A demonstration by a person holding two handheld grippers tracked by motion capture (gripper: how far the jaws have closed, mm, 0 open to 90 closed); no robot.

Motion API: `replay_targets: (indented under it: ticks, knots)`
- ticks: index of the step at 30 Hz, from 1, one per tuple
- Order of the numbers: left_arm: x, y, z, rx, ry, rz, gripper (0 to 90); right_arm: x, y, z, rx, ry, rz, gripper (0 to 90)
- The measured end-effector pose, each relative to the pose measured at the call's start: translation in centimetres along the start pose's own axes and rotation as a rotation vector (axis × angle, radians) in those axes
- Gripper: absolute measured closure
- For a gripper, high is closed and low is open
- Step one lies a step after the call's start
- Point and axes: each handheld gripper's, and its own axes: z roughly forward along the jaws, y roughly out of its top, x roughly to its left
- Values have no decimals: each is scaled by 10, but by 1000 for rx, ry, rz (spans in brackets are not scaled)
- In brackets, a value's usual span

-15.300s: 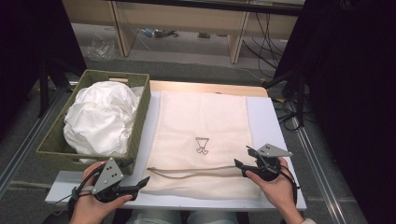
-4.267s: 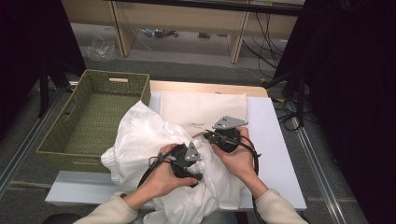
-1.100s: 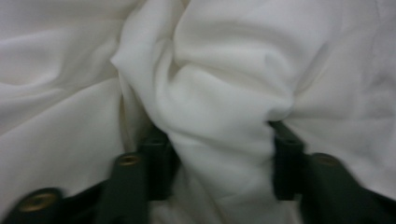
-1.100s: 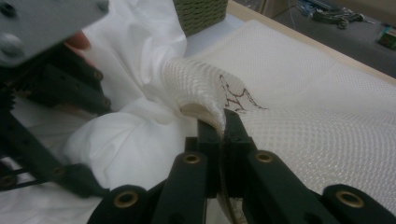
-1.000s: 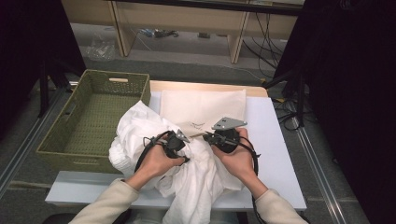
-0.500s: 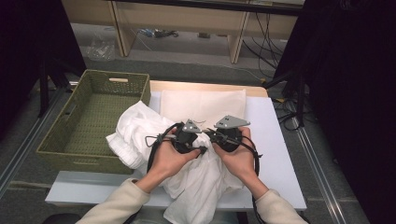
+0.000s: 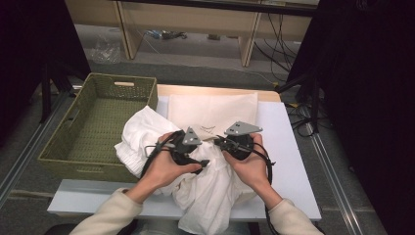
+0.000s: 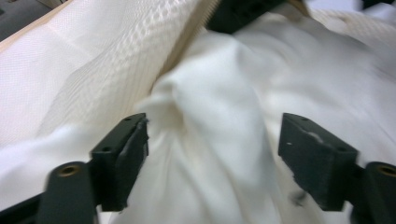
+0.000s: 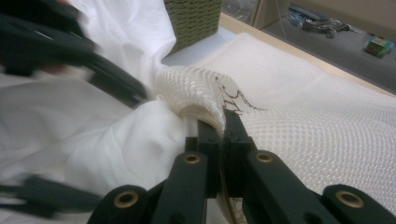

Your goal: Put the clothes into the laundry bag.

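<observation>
A white garment (image 7: 205, 196) lies bunched at the table's front, partly over a cream mesh bag (image 7: 213, 105). My right gripper (image 7: 219, 142) is shut on the bag's raised edge (image 9: 196, 88), its jaws (image 9: 219, 135) pinching the mesh just beside the black printed mark. My left gripper (image 7: 203, 166) sits close to the left of it, over the garment. Its jaws have just been opening and now stand wide (image 8: 212, 149). White cloth (image 8: 219, 107) lies between them, but the pads (image 8: 135, 144) do not press on it. The bag's mesh (image 8: 93, 60) rises behind.
An empty green woven basket (image 7: 83, 169) stands at the table's left, touching the garment. The person's hands and cream sleeves come in from the front edge. Bare white tabletop (image 7: 288, 147) lies right of the bag. Cables trail from both grippers.
The left hand has moved right and up, ending beside the right gripper, and its jaws have opened off the white cloth. The right gripper has stayed put, still pinching the bag's edge.
</observation>
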Motion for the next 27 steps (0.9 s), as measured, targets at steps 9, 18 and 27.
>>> replay_targets:
  ticks: [9, 18, 27]
  knots:
    - [8, -22, 12, 174, 43, 79, 186, 2, 1, 2, 6, -7, -16, 889]
    - [3, -26, 52, 312, 32, 83, 600, 2, -2, 4, 15, 8, -11, 889]
    - [3, 0, 3, 75, -78, -98, 821, 2, -1, 4, 0, -10, 0, 889]
